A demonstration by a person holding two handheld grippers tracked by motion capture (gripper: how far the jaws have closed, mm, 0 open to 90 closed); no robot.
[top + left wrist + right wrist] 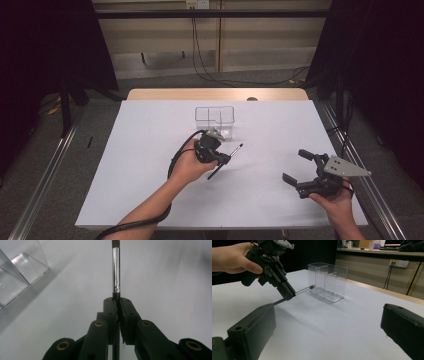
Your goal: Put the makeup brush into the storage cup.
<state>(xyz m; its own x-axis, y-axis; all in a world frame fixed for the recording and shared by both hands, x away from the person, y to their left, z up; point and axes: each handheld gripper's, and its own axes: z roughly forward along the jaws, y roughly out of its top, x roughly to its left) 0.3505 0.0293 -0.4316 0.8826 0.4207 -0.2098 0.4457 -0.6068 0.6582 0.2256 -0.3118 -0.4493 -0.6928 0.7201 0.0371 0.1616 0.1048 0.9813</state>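
A thin brush [235, 151] with a black handle, silver ferrule and small dark tip is held off the white table, tilted with its tip up and toward the far right. My left gripper [223, 159] is shut on its handle. In the left gripper view the ferrule of the brush [116, 272] sticks out straight past the closed left gripper [117, 301]. A clear two-compartment box [215, 121] stands empty just behind the hand. My right gripper [295, 165] rests open at the right, nothing between its jaws. From there I see the left gripper [289, 293], the brush [303, 290] and the box [328, 281].
A white sheet covers the table [150, 175], with a wooden edge [165, 94] at the back. Cables trail on the floor beyond. The box's corner [17, 270] lies to the upper left in the left gripper view. The right gripper [327, 308] has bare table ahead.
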